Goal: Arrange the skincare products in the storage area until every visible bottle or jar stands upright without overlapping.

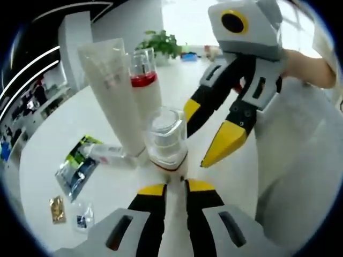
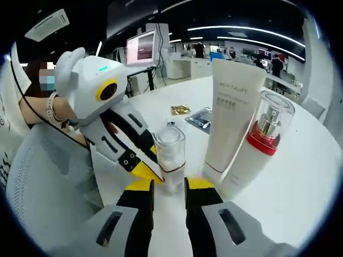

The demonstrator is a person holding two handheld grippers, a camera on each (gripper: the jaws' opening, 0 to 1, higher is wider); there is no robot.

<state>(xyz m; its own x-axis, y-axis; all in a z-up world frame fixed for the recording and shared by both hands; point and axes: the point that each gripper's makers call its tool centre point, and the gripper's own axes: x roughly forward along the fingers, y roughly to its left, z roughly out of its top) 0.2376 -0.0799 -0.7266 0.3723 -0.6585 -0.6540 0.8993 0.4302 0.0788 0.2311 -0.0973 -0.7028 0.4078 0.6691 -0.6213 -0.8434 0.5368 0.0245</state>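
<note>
**Small bottle held between both of your grippers**

Closest to you in the left gripper view, your left gripper (image 1: pixel 176 184) has its yellow-tipped jaws pressed together on the base of a small clear-capped bottle (image 1: pixel 167 140), which stands upright on the white table (image 1: pixel 64 144). Your right gripper (image 1: pixel 214 134) comes in from the right of that view, its jaws apart, one yellow tip just beside the bottle's cap.

In the right gripper view, your right gripper (image 2: pixel 169 187) has its jaws spread, with the small bottle (image 2: pixel 170 158) standing between them; whether either jaw touches it cannot be told. Your left gripper (image 2: pixel 140 167) reaches in from the left, its tips down at the bottle's base.

Just beyond the small bottle, a tall white tube (image 1: pixel 112 91) stands on its cap, and a red-collared pump bottle (image 1: pixel 144 80) with a clear cap stands just beside it. Both are upright.

Farther off on the table lie a few flat sachets (image 1: pixel 77 166), well apart from the bottles. A potted plant (image 1: pixel 161 45) stands at the far edge.
</note>
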